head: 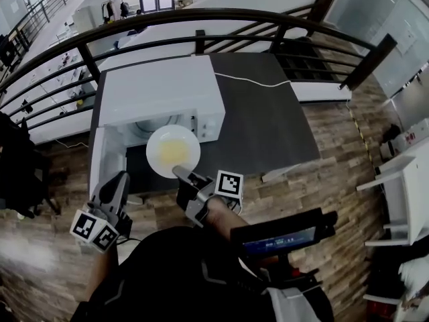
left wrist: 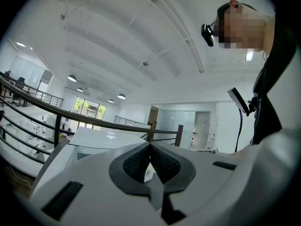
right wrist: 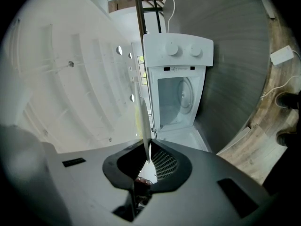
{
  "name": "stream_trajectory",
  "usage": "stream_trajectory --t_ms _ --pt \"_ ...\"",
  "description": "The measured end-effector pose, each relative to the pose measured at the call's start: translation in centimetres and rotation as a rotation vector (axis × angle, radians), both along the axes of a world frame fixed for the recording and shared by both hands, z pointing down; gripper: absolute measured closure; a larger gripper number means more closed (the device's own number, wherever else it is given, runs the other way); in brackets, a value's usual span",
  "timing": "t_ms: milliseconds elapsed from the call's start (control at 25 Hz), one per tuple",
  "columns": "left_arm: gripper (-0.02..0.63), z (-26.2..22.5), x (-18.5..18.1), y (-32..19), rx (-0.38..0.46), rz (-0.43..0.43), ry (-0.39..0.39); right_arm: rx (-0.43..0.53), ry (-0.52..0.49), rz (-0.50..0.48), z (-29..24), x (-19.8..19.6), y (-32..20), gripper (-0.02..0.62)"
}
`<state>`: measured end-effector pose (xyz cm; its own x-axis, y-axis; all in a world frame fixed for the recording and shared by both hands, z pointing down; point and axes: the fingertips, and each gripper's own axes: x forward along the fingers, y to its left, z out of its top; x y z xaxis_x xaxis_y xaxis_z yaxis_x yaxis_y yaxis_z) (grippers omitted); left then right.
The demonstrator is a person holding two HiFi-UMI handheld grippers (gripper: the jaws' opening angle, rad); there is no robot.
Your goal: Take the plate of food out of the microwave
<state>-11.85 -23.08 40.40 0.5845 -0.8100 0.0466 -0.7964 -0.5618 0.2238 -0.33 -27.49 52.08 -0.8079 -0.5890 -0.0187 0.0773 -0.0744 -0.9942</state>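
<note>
A white plate [head: 173, 151] with yellow food on it hangs in front of the open white microwave [head: 161, 96], outside its cavity. My right gripper [head: 182, 174] is shut on the plate's near rim. In the right gripper view the plate [right wrist: 142, 117] shows edge-on between the jaws of the right gripper [right wrist: 148, 147], with the microwave's empty cavity [right wrist: 181, 100] beyond. The microwave door [head: 98, 163] stands swung open to the left. My left gripper [head: 118, 180] hovers by the door's near end, its pads together at the tip of the left gripper [left wrist: 150, 147] with nothing between them.
The microwave sits on a dark table [head: 261, 113] against a black railing [head: 201, 19]. A white cable [head: 248, 81] runs across the table behind it. White furniture [head: 402, 180] stands at the right on the wooden floor.
</note>
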Motion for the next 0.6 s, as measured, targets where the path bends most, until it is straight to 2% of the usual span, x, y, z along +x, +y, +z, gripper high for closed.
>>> stream_trajectory --t_ms 600 --pt "0.601 0.5 0.0 -1.4 -0.011 0.03 0.005 0.033 -0.004 0.004 -1.3 0.0 -0.1 0.573"
